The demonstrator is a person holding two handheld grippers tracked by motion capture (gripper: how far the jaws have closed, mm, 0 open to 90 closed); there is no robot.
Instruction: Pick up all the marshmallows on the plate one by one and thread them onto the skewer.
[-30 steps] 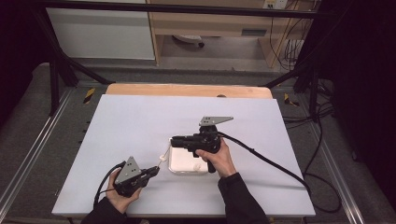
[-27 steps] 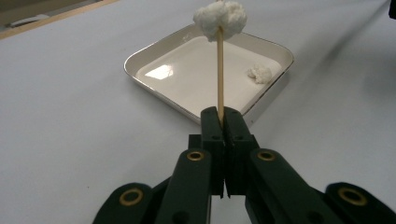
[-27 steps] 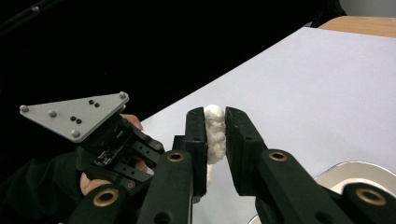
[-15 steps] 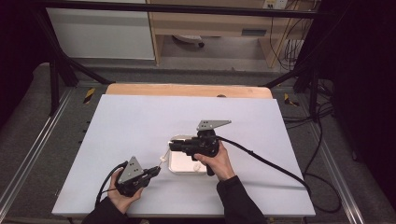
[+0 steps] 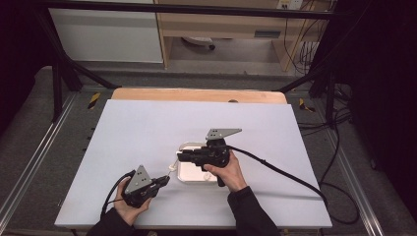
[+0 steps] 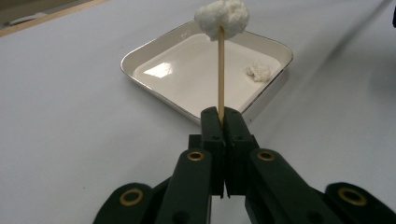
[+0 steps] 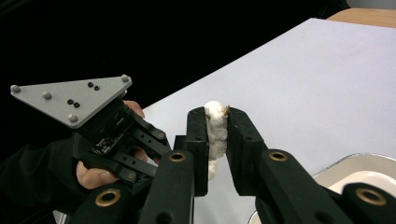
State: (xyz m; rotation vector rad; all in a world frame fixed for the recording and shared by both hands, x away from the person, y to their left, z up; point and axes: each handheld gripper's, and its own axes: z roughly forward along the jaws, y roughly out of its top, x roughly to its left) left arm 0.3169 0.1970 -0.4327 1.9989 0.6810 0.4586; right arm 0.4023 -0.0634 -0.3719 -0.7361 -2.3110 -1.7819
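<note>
cotton wool (image 7: 215, 127) sat pinched between the nearly closed right gripper (image 7: 217, 122), just over the white square dish (image 5: 189, 173) near the table's centre. at seven o'clock of it, the left gripper (image 6: 223, 122) clamped fully on a thin wooden stick (image 6: 221, 74), upright so its own white tuft (image 6: 222, 17) stayed clear.

cotton bit (image 6: 258, 71) in tray (image 6: 154, 45), tray mid-table (image 5: 147, 128)

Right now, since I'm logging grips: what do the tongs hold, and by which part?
Left tongs pinch the wooden stick at its bottom end; right tongs squeeze the cotton ball on its tip.
</note>
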